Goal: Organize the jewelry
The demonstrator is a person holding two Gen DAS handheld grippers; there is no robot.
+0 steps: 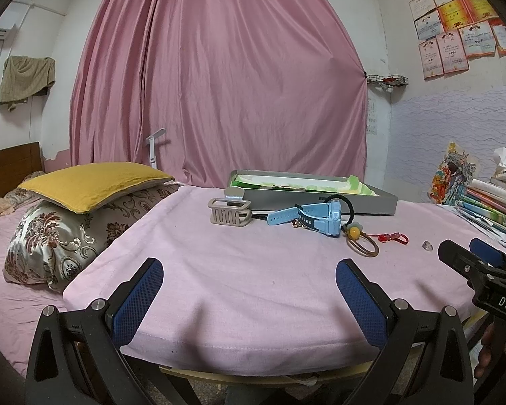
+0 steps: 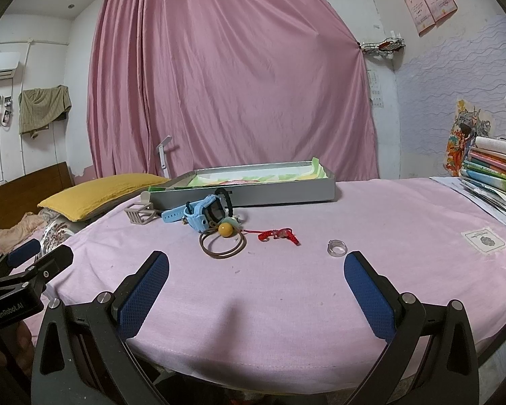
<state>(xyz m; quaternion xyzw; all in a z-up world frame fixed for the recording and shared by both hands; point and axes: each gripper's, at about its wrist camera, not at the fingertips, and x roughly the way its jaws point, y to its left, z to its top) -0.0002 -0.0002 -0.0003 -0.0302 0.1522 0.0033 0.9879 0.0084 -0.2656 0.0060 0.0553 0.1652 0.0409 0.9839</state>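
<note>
On the pink-covered table lie a light blue watch (image 1: pixel 315 217) (image 2: pixel 202 214), a brown cord with a yellow bead (image 1: pixel 362 241) (image 2: pixel 223 241), a red beaded string (image 1: pixel 393 238) (image 2: pixel 278 234) and a clear ring (image 2: pixel 336 247) (image 1: pixel 427 245). Behind them stands a grey tin box (image 1: pixel 320 199) (image 2: pixel 253 190) with a green lining. A beige hair claw (image 1: pixel 229 214) (image 2: pixel 140 214) rests left of the watch. My left gripper (image 1: pixel 249 297) is open above the front edge. My right gripper (image 2: pixel 256 290) is open too, near the ring, holding nothing.
Stacked books (image 2: pixel 496 175) (image 1: pixel 492 202) and papers crowd the table's right side. Left of the table is a bed with a yellow pillow (image 1: pixel 94 184) (image 2: pixel 104 192) on a patterned one. A pink curtain (image 1: pixel 219 84) hangs behind. A white label (image 2: pixel 484 239) lies on the cloth.
</note>
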